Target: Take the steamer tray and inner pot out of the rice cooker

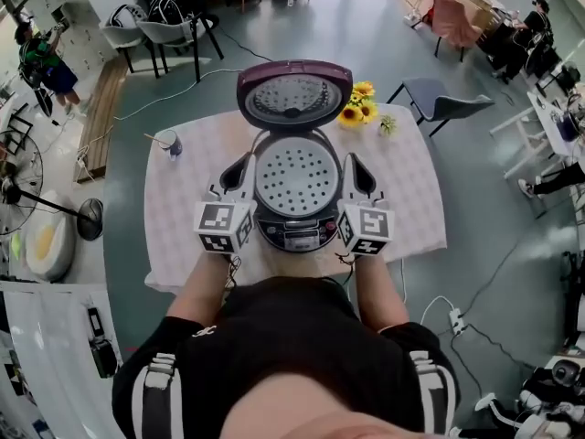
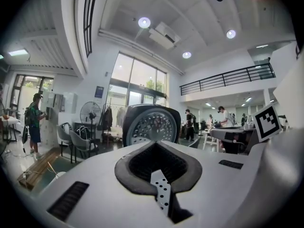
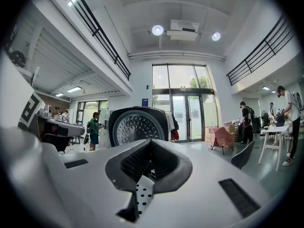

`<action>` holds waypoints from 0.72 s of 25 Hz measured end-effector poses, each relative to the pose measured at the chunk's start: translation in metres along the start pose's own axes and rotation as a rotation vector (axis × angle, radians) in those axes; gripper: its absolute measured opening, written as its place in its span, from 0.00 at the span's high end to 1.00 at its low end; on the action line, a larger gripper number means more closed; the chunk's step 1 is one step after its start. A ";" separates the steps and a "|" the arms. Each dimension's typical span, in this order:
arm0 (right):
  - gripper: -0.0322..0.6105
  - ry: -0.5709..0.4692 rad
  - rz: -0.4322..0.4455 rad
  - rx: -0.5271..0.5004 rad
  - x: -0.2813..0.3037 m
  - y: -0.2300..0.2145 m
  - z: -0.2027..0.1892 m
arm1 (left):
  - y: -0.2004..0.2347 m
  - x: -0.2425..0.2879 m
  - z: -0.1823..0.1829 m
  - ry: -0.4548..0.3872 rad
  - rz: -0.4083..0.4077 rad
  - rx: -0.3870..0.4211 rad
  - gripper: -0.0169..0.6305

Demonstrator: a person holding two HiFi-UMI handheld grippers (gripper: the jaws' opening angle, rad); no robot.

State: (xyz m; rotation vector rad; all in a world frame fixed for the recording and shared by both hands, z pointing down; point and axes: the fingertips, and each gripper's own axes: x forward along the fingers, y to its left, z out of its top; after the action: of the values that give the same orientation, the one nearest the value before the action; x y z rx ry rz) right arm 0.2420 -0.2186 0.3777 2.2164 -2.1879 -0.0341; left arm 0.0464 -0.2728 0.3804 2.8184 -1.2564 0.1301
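Operator's black top [image 1: 292, 346] fills the near edge of the head view. Just beyond it, both tools flank the rice cooker [image 1: 294, 234] on the table [image 1: 183, 218]. Left gripper [image 1: 248, 159] sits just beside the cooker's left shoulder, right gripper [image 1: 348, 159] beside its right. Both point away from the operator, roughly level.

Jaws: closed on both sides, tips meeting. The padded hollow of each is empty; the left pads [image 2: 142, 165] hold nothing, and the same goes for the right. A sliver of perforated white shows through the slit behind each hollow. I read it as the tray lying below, not a grip.

Steamer tray [image 1: 296, 177]: seated in the cooker mouth, not yet lifted. Inner pot hidden under it. Lid [image 1: 294, 97] stands open at the far side, inner face toward the operator.

Orientation: tray is a round disc, so it has no long axis. It lies flat, perforated face up, its axis vertical. Control panel faces the operator.

Step in hand (judgement): approach for the tray lift. To do it well:
- Open both jaws first, take the rim at opposite points and close evenly.
- Raise both sides together so the disc stays level and does not jam.
- Lift straight up, then toward the operator, clear of the lid.
- When setting down, avoid the glass [image 1: 172, 144] at far left and the flowers [image 1: 358, 106] behind.
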 end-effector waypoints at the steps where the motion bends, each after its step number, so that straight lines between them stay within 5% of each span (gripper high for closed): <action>1: 0.95 -0.003 -0.004 -0.002 0.002 0.000 0.002 | 0.003 0.002 0.000 -0.003 0.005 0.000 0.97; 4: 0.95 -0.024 0.010 0.006 0.009 0.003 0.005 | 0.010 0.006 -0.002 -0.005 -0.002 0.005 0.97; 5: 0.95 -0.031 0.029 0.024 0.012 0.006 0.006 | 0.011 0.009 -0.003 -0.002 -0.012 0.005 0.90; 7: 0.56 -0.028 0.074 0.083 0.020 0.009 0.006 | 0.014 0.014 -0.005 0.014 -0.021 -0.011 0.45; 8: 0.41 -0.017 0.083 0.101 0.024 0.009 0.005 | 0.018 0.016 -0.006 0.023 -0.013 -0.023 0.35; 14: 0.34 0.090 0.084 0.056 0.041 0.008 -0.014 | 0.032 0.024 -0.019 0.104 0.038 -0.038 0.29; 18: 0.35 0.186 0.092 0.013 0.047 0.008 -0.035 | 0.031 0.030 -0.042 0.235 0.047 -0.033 0.29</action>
State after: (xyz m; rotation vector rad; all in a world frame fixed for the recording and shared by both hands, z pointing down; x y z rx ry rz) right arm 0.2353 -0.2655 0.4128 2.0303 -2.1903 0.1809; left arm 0.0410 -0.3123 0.4256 2.6508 -1.2584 0.4246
